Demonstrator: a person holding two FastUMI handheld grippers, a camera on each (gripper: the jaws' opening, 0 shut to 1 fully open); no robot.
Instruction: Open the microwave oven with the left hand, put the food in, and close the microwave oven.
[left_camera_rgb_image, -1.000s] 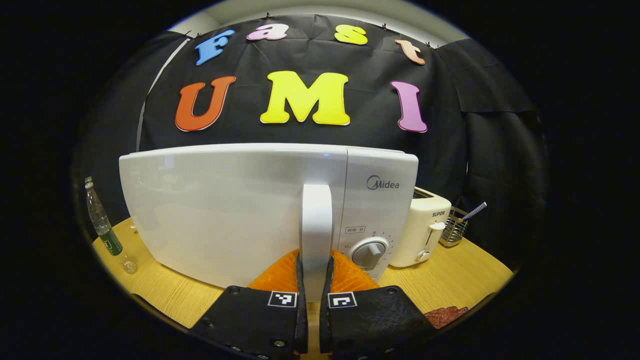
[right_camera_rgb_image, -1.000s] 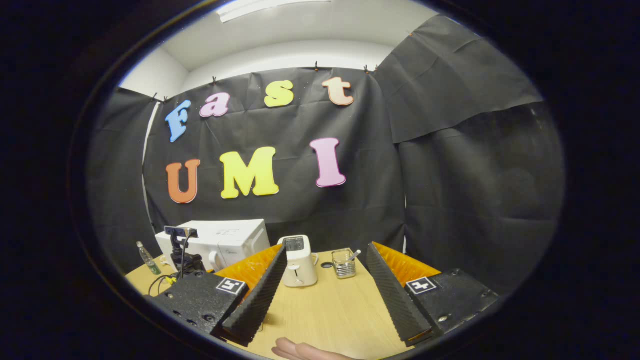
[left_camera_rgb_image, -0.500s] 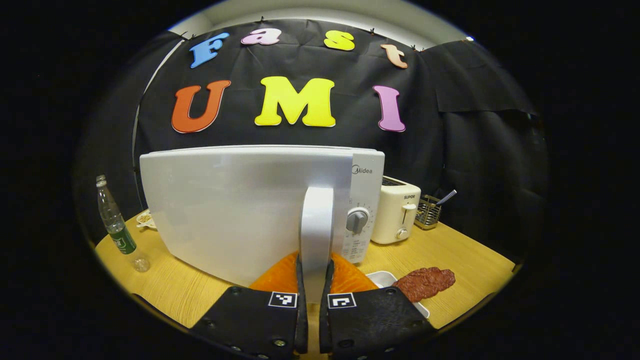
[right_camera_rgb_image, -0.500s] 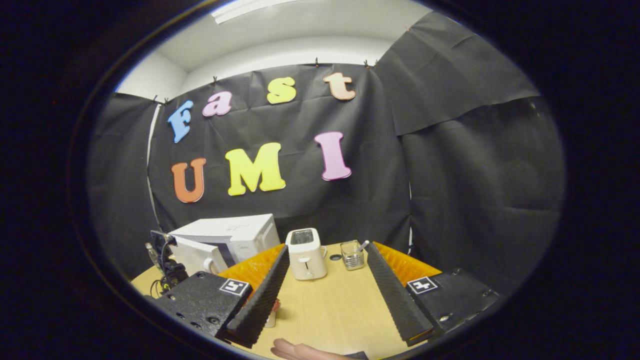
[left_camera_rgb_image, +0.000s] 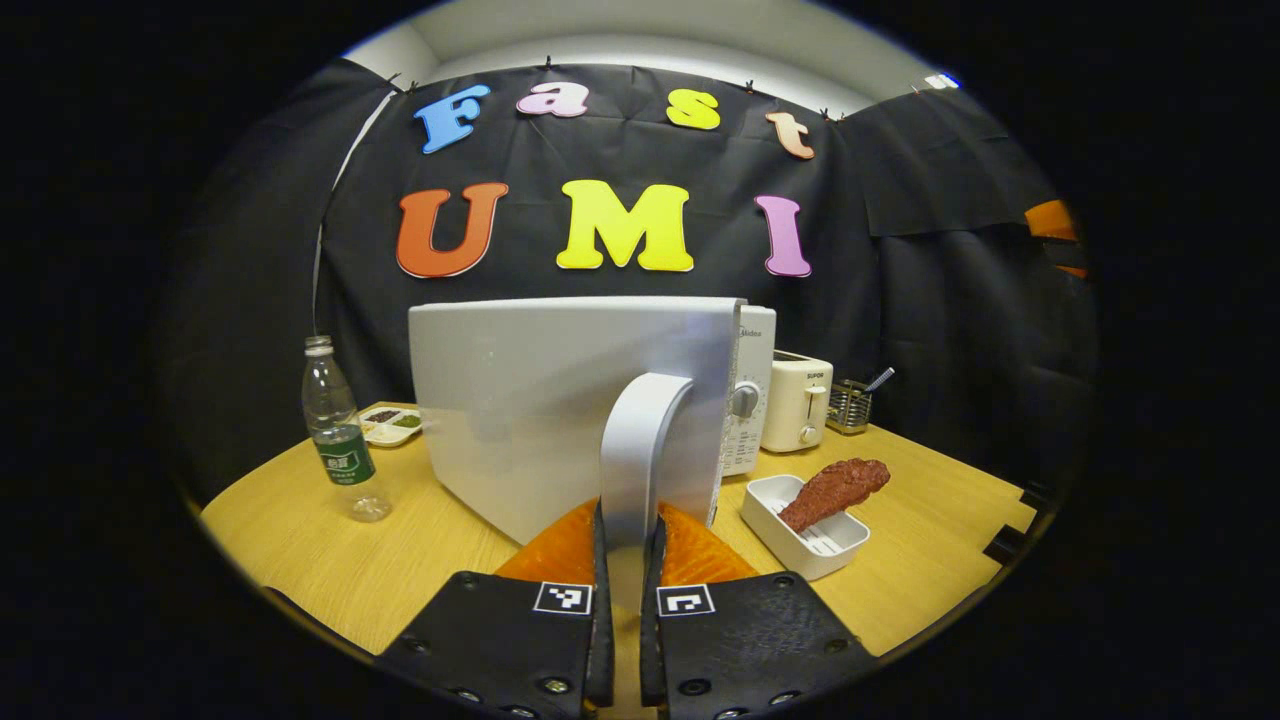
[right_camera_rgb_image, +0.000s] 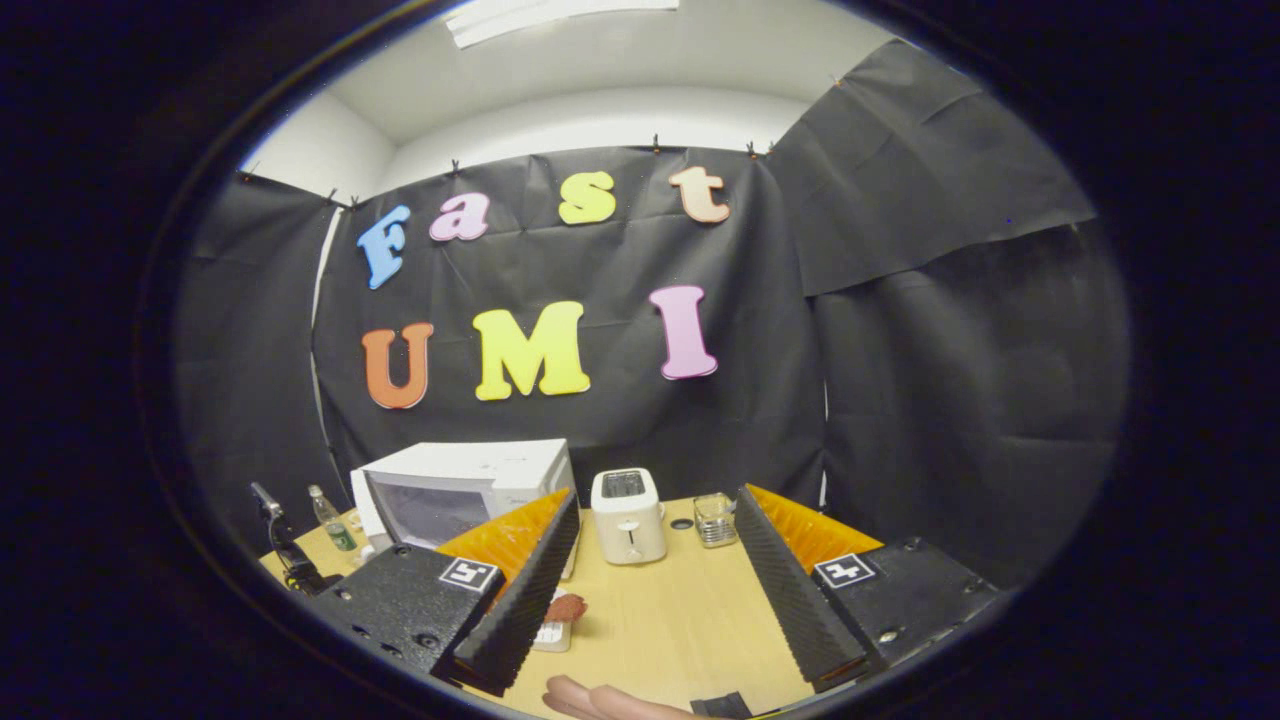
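Note:
My left gripper (left_camera_rgb_image: 627, 516) is shut on the white vertical handle (left_camera_rgb_image: 640, 440) of the microwave door (left_camera_rgb_image: 540, 400). The door stands swung well open, and it hides the oven's inside in the left gripper view. In the right gripper view the white microwave (right_camera_rgb_image: 480, 465) shows its open cavity (right_camera_rgb_image: 430, 510). The food, a reddish-brown piece of meat (left_camera_rgb_image: 835, 487), lies across a white tray (left_camera_rgb_image: 815, 550) on the table to the right of the door. My right gripper (right_camera_rgb_image: 655, 496) is held open above the table with nothing between its fingers; the meat (right_camera_rgb_image: 567, 607) lies near its left finger.
A cream toaster (left_camera_rgb_image: 795, 400) and a wire basket (left_camera_rgb_image: 850, 405) stand to the right of the microwave. A plastic bottle (left_camera_rgb_image: 335, 440) and a small dish (left_camera_rgb_image: 390, 422) are on the left of the wooden table (left_camera_rgb_image: 300, 560). A fingertip (right_camera_rgb_image: 600, 700) shows at the bottom edge.
The left gripper has pulled the handle back, swinging the door much wider. The tray with the meat has come fully into view. The right gripper stays open, almost in place.

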